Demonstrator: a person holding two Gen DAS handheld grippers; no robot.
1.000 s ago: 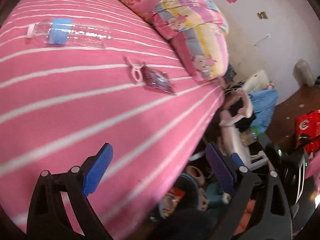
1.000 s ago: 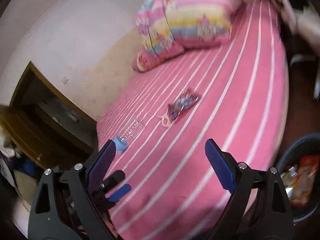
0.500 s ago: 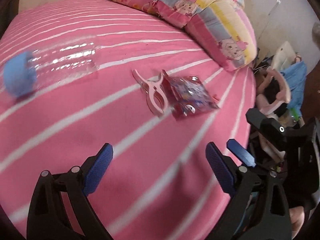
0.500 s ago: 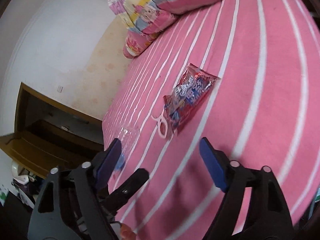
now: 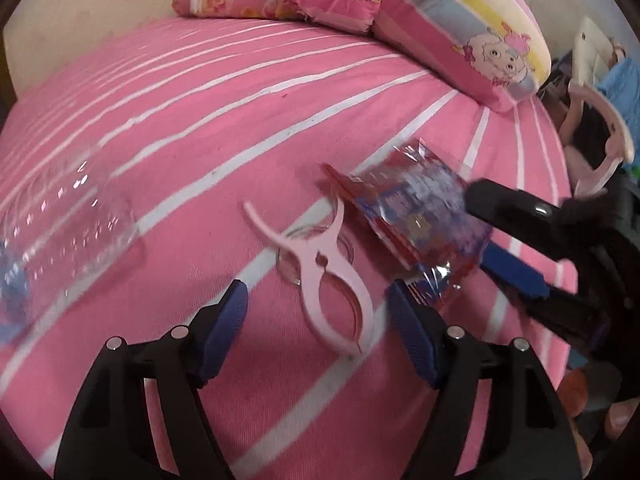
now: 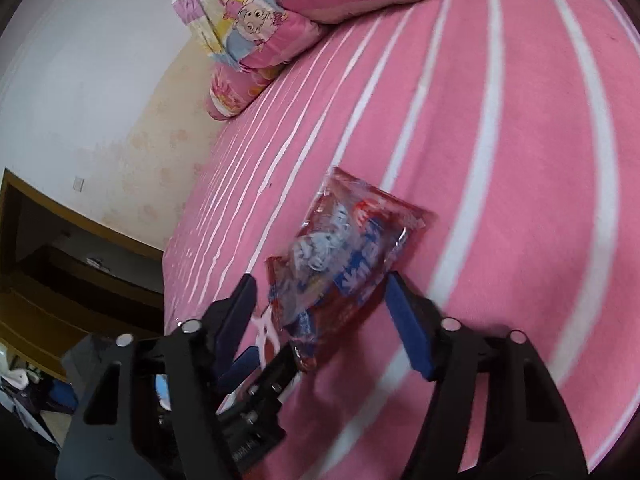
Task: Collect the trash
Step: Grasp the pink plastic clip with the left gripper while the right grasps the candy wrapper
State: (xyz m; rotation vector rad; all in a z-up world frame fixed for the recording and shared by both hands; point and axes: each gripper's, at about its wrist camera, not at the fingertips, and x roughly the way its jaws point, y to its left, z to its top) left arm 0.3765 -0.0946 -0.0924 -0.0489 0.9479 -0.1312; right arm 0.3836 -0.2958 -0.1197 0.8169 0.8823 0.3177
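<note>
- Left gripper low over the pink striped bed sheet, pointing down at it.
- Jaws about half wide, just now closing in, not pinching anything.
- Pale pink clothes peg flat on the sheet, right between the two blue pads of the left gripper, touching neither one.
- Spread ends of the peg pointing away from the left gripper, closed loop end nearest to it.
- Shiny red and blue snack wrapper just past the right-side finger of the left gripper, one crinkly corner right by that fingertip.
- Peg and wrapper side by side, very close; touching or not, hard to tell.
- Right gripper also low over the sheet, coming at the wrapper from the other side.
- Jaws of the right gripper about half wide too, just now closing in, with the near end of the wrapper between them.
- No squeeze on the wrapper: still flat on the sheet.
- Clear plastic bottle on its side, off to the left of the left gripper, well apart from the peg, blurry.
- Cartoon pillows far ahead of both grippers, at the far end of the bed.
- Two grippers very near each other, tips almost meeting around the wrapper.
</note>
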